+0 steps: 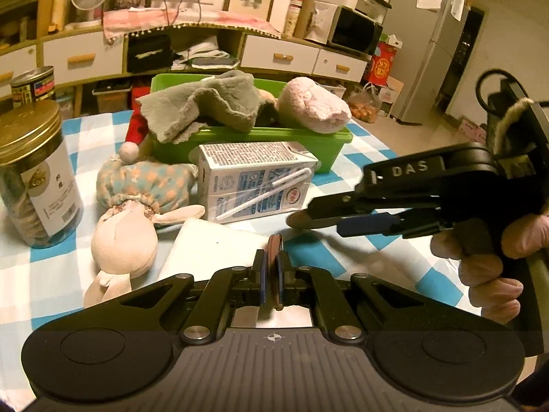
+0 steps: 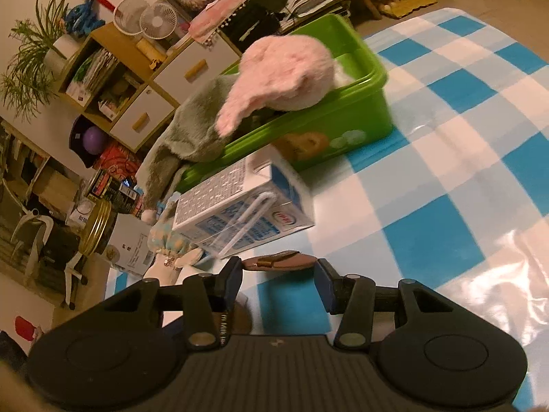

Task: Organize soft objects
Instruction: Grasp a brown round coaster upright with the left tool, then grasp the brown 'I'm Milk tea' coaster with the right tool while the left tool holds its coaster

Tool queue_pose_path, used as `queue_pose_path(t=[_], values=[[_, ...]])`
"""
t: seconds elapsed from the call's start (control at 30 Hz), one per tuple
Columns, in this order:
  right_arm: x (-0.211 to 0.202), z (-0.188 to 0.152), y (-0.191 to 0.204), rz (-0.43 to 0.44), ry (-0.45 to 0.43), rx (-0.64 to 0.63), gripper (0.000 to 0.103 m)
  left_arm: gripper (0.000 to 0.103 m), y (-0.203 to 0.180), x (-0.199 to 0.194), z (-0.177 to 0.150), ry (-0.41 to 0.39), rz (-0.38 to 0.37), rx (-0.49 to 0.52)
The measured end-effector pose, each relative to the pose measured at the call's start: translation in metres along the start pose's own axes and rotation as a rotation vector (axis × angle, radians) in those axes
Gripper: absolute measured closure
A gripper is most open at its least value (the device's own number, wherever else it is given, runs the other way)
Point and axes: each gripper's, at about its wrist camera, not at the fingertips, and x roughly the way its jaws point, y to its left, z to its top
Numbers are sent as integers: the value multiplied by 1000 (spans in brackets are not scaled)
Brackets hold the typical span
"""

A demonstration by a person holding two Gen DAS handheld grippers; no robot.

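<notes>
A green bin (image 1: 260, 137) (image 2: 343, 116) at the back of the checked table holds a pink plush (image 1: 308, 106) (image 2: 288, 72) and a grey plush (image 1: 206, 103) (image 2: 192, 137). A rag doll (image 1: 127, 237) (image 2: 168, 261) and a white soft pad (image 1: 212, 243) lie on the table at the left. My left gripper (image 1: 274, 250) is shut, with a thin brown strip (image 1: 273, 274) pinched between its pads. My right gripper (image 1: 308, 214) (image 2: 278, 267) reaches in from the right, shut on a flat brown piece (image 2: 284, 261). I cannot tell whether both hold one object.
A milk carton (image 1: 254, 182) (image 2: 240, 213) with a straw lies in front of the bin. A gold-lidded jar (image 1: 34, 178) and a tin can (image 1: 34, 86) stand at the far left. A hand (image 1: 487, 267) holds the right gripper. Cabinets, a microwave and a fridge stand beyond the table.
</notes>
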Motion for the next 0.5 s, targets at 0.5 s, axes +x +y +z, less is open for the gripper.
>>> queue_pose_path(t=[0.5], values=[[-21,0,-8,15,-6,11,88,102,-5,-3,8,-28,-10,-9]])
